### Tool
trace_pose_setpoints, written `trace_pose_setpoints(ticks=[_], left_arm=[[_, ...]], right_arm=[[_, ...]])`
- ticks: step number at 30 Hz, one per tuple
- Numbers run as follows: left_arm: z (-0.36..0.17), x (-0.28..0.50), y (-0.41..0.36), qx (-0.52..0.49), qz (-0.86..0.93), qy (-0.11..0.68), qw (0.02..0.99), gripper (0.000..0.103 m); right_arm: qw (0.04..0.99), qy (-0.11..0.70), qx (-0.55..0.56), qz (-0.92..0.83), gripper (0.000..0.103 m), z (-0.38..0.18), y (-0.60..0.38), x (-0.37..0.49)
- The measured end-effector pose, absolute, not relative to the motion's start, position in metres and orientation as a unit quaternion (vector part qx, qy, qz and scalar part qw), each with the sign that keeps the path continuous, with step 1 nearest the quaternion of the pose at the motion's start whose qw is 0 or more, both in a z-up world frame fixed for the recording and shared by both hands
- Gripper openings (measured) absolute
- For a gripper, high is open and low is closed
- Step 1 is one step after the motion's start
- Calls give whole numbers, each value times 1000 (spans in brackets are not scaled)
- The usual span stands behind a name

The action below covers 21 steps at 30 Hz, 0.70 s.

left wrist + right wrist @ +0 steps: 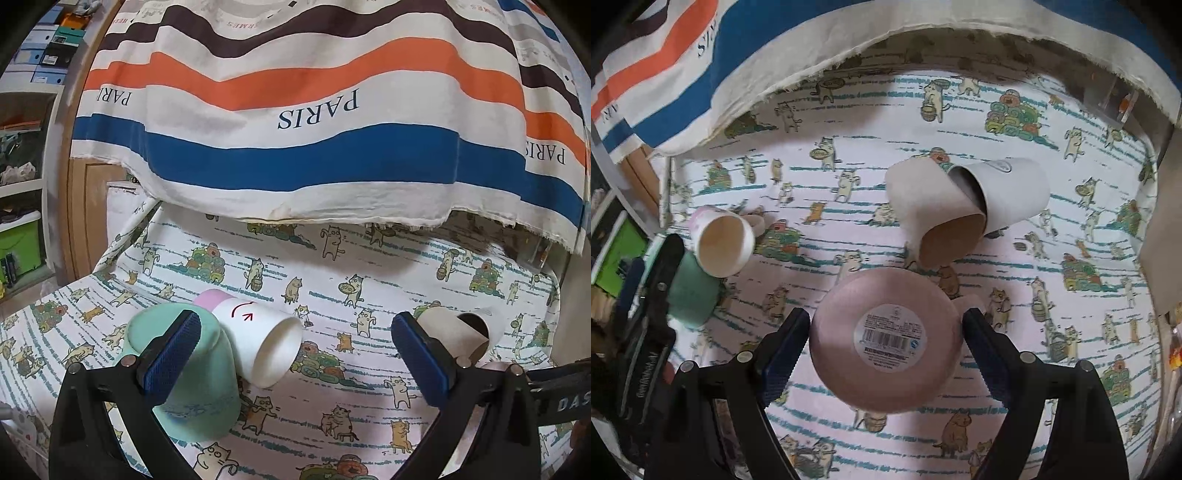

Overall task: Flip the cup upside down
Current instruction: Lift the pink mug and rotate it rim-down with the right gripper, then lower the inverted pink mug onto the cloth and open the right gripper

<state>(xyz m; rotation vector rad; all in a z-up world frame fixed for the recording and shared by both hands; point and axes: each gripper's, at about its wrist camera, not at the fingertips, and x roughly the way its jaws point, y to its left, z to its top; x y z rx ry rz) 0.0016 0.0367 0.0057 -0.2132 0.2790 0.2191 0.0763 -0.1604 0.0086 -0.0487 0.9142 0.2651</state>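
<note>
The right gripper (886,332) has its jaws around a round pink cup (884,341), bottom up, on the cat-print desk cloth (1034,258). The left gripper (295,354) has wide jaws, holding nothing, beside a green cup (199,384) standing upside down.

My left gripper (295,354) hangs low over the surface with its blue-padded fingers (171,356) spread wide, gripping nothing. My right gripper (885,341) points downward, its two fingers (785,350) parted either side of an object; whether they touch it is unclear.
</note>
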Motion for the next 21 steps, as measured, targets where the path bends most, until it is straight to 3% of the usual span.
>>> trace_pose_setpoints(ticks=[9, 15, 18, 21], left_arm=[[19, -14, 31, -84, 98, 96, 987, 103], [39, -37, 26, -66, 67, 29, 995, 103], [47, -46, 21, -47, 52, 18, 997, 103], [51, -56, 15, -24, 21, 16, 999, 103]], right_arm=[[910, 383, 13, 157, 86, 44, -182, 49], [956, 260, 9, 137, 91, 60, -207, 12], [974, 194, 5, 120, 102, 62, -218, -3], [988, 120, -15, 94, 102, 62, -225, -19]])
